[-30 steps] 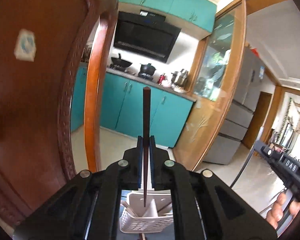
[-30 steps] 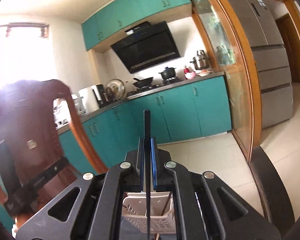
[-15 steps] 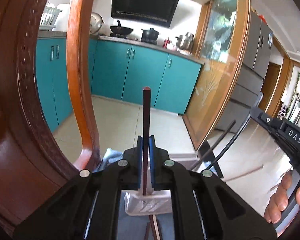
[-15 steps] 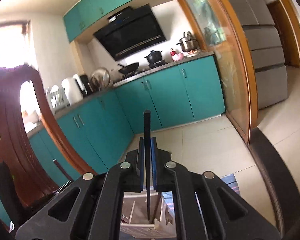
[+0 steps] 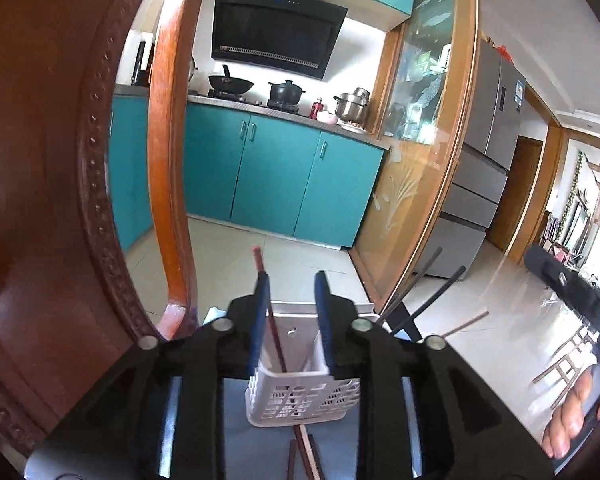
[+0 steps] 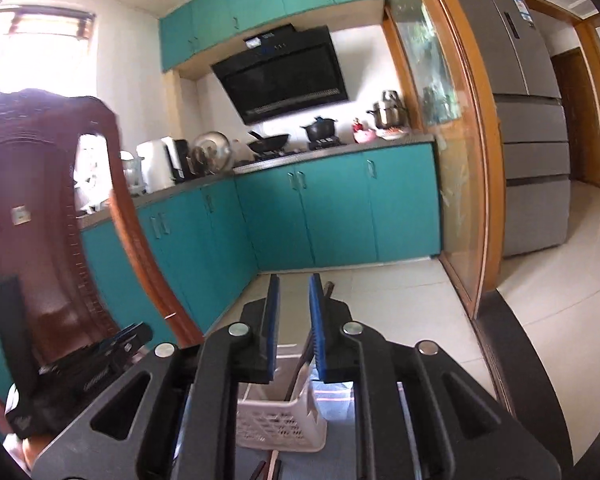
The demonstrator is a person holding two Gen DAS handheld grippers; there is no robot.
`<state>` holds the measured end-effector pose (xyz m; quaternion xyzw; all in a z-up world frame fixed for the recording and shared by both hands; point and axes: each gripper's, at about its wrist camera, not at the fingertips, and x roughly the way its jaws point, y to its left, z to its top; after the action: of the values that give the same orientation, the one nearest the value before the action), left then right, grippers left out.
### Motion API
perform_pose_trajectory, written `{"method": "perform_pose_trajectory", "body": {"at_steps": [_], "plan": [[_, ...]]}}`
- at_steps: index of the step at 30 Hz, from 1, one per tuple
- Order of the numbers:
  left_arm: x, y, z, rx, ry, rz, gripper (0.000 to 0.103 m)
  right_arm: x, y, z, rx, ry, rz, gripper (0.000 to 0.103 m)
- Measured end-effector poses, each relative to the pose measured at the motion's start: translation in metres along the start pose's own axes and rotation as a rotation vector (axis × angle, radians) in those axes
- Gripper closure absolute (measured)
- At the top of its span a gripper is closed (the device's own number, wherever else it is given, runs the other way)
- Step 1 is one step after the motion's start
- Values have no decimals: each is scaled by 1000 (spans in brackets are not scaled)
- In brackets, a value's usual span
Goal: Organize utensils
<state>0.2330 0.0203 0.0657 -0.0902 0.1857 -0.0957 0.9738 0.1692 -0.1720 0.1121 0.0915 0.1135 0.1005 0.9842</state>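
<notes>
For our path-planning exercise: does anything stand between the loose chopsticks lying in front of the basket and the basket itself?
Nothing visible does. The chopsticks lie just before the basket's near wall. Its top is open, with the left gripper open above it.

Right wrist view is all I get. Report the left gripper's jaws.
Observer: The left gripper has its jaws open and grips nothing.
Operator: Find its chopstick.
Observer: A reddish-brown chopstick stands with its lower end in the white basket and leans on the left-side finger.
Operator: Tell me what sits at that view's right edge.
Observer: The person's right hand is there, fingers curled round a black handle.
</notes>
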Motion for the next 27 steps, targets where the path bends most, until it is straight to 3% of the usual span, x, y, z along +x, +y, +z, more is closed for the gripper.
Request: {"method": "perform_pose_trajectory", "body": {"at_steps": [2, 4, 6, 9, 12, 16, 20, 22, 27], "plan": [[-9, 1, -2, 1, -24, 41, 73, -12, 6, -16, -49, -7, 76, 88], [-13, 4, -4, -1, -30, 54, 71, -9, 11, -44, -88, 75, 133, 88], [-16, 7, -8, -8, -23, 60, 69, 16, 13, -79, -97, 252, 137, 88], [-14, 8, -18, -10, 12, 64, 65, 76, 14, -149, -77, 640, 120, 88], [-11, 5, -26, 2, 51, 77, 64, 101, 18, -187, -74, 792, 129, 88], [-7, 1, -32, 28, 80, 79, 61, 111, 33, -210, -150, 878, 76, 88], [-4, 1, -38, 46, 113, 96, 56, 114, 28, -210, -117, 889, 31, 88], [-3, 4, -41, 41, 132, 107, 56, 117, 24, -211, -86, 898, 52, 88], [2, 13, -45, 8, 186, 108, 55, 112, 31, -216, -165, 878, 27, 88]]}}
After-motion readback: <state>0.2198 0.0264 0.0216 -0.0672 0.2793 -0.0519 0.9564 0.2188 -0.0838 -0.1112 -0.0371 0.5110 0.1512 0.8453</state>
